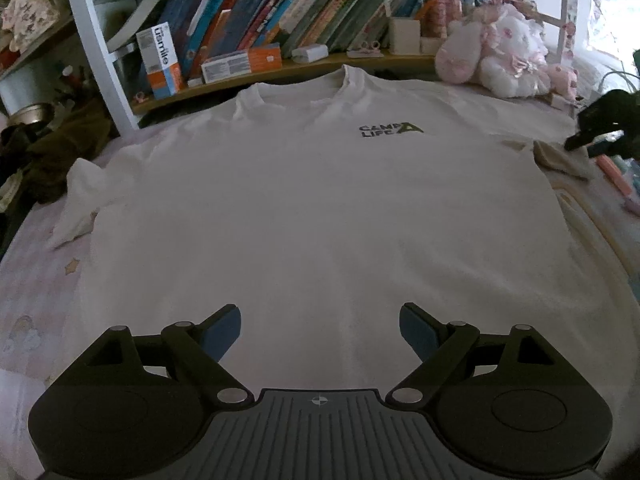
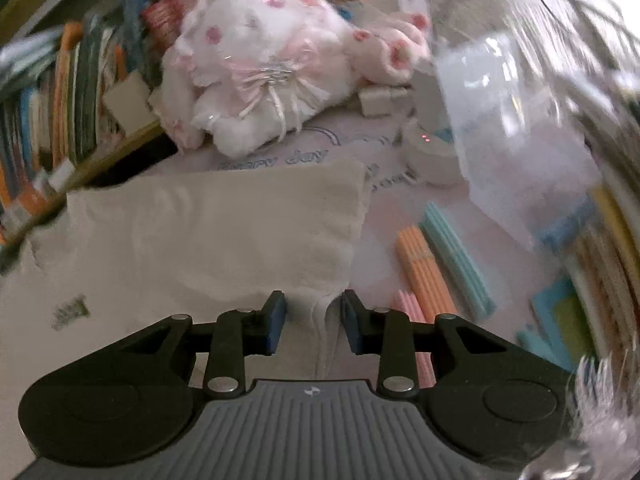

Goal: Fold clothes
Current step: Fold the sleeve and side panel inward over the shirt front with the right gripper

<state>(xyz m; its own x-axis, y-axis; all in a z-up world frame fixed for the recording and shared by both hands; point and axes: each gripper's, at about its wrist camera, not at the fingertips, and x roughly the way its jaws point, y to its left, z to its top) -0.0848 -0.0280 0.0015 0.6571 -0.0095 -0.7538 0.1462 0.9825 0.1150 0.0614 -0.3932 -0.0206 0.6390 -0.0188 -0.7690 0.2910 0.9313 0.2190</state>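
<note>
One white T-shirt (image 1: 304, 208) spread flat, front up, no fold visible. Left gripper (image 1: 320, 332) spread wide above hem; right gripper (image 2: 313, 316) part-open astride sleeve (image 2: 216, 232).

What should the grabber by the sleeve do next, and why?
Probably close the right gripper on the sleeve. Its fingers stand a little apart on either side of the sleeve's edge, not pinching it yet. The T-shirt lies flat, unfolded, and the left gripper hovers wide open over the hem. Gripping the sleeve lets the fold inward begin.
</note>
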